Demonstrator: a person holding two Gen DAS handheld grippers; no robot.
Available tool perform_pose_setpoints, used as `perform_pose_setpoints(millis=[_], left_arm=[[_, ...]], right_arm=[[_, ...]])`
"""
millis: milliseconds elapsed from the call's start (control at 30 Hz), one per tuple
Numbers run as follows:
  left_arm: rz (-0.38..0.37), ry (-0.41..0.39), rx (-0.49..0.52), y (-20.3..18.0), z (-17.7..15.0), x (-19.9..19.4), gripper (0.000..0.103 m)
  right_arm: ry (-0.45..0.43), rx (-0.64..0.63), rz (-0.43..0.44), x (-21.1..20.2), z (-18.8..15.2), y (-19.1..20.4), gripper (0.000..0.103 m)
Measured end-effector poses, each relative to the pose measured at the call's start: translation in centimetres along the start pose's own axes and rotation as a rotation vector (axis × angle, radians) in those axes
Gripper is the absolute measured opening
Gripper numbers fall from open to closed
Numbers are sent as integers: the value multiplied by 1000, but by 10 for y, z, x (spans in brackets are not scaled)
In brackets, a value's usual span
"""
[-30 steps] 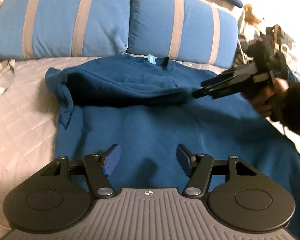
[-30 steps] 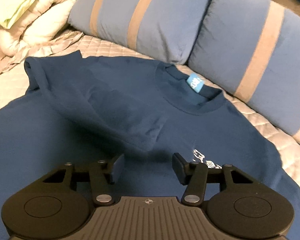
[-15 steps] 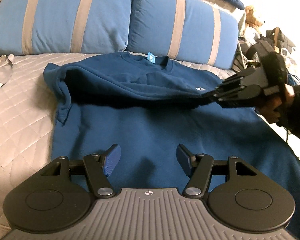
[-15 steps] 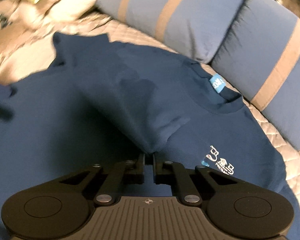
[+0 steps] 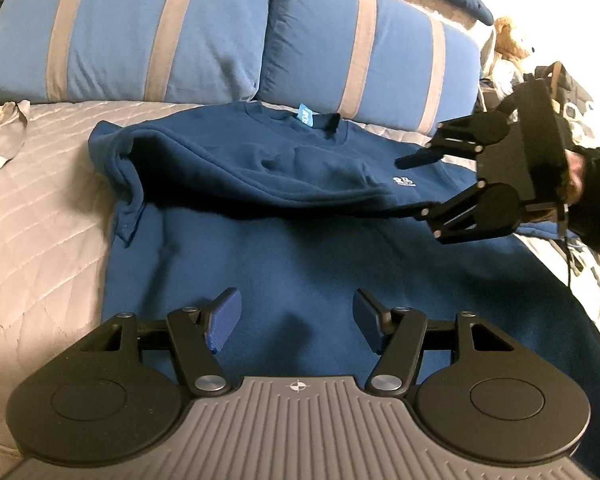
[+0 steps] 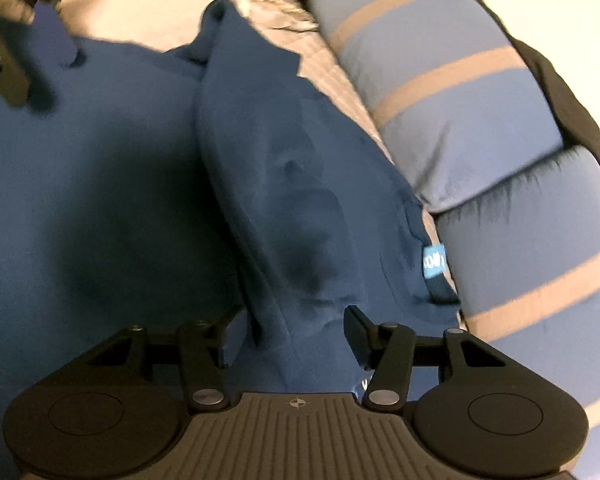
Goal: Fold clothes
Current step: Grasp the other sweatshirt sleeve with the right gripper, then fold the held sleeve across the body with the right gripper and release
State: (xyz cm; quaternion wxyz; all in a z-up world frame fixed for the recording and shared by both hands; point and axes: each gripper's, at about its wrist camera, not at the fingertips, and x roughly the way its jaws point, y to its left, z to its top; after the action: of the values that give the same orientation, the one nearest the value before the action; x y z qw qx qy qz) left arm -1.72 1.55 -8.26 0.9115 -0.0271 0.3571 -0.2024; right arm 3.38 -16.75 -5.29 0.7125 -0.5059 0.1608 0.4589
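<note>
A quilted bed is carrying everything, its pale cover showing along the left edge in the left wrist view. Two blue pillows with grey stripes, the left pillow and the right pillow, are leaning side by side along the head edge of the bed.

A navy sweatshirt is lying spread flat across the middle of the bed, its collar toward the pillows and its body reaching toward the near edge. One sleeve is lying folded across the chest, its cuff end reaching the small white chest logo. A light blue neck label is showing inside the collar, just below the gap between the pillows.

The right gripper is hovering at the right edge of the sweatshirt, a dark-sleeved hand holding it. Its jaws have just been opening and are standing apart; the sleeve's cuff is sitting between them, with neither pad pressing it.

The left gripper is hovering over the sweatshirt's lower body near the near edge, its blue pads released, with nothing between them.
</note>
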Motion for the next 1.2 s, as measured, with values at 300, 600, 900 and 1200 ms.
perform_pose_setpoints(millis=[300, 600, 900, 1200], left_arm=[[-6, -1, -16, 2, 0, -1, 61], [-13, -2, -32, 4, 1, -1, 61], [275, -143, 114, 13, 23, -16, 72], [423, 2, 247, 78, 58, 63, 73]], right_arm=[[28, -121, 59, 21, 8, -5, 33], [61, -150, 123, 33, 15, -6, 11], [40, -86, -38, 9, 25, -36, 8], [43, -2, -103, -10, 30, -65, 8]])
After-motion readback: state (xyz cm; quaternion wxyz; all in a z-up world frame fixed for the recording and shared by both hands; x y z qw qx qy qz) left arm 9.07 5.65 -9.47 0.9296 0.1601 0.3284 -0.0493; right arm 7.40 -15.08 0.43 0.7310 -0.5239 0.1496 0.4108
